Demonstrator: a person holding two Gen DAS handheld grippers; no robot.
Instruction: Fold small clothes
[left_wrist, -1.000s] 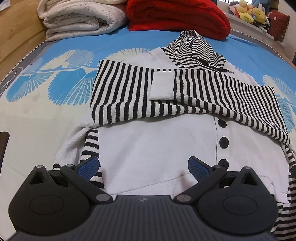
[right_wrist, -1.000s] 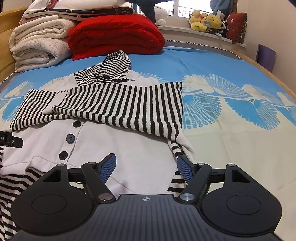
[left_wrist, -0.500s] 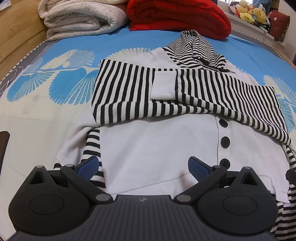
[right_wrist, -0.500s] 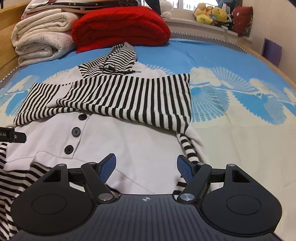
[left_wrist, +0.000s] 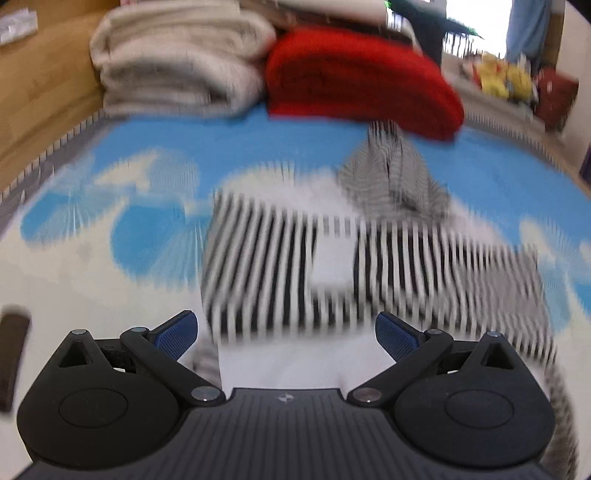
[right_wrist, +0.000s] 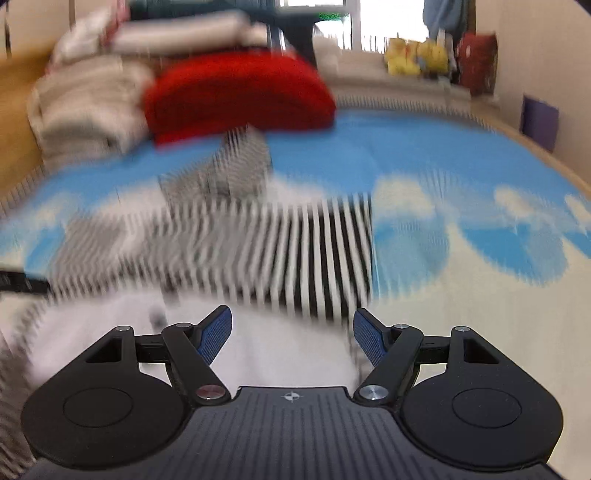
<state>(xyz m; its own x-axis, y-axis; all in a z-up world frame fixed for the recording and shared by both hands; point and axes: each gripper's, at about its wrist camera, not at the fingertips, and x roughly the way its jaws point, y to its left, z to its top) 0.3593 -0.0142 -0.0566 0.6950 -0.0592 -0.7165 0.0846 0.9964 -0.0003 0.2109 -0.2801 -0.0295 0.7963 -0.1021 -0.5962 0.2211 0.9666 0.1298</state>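
Knitted white fabric with black stripes makes up the small hooded cardigan (left_wrist: 332, 280), which lies flat on the blue-and-cream patterned bed (left_wrist: 110, 206), both striped sleeves crossed over its chest and the hood pointing toward the folded red blanket (left_wrist: 354, 74). Both views are heavily blurred. The left gripper (left_wrist: 286, 332) and right gripper (right_wrist: 291, 334) hover over the white lower body, fingers spread wide and holding nothing. For the next fold I judge it best to pinch the two hem corners evenly, lift together, and carry the hem up to the sleeves without dragging them.
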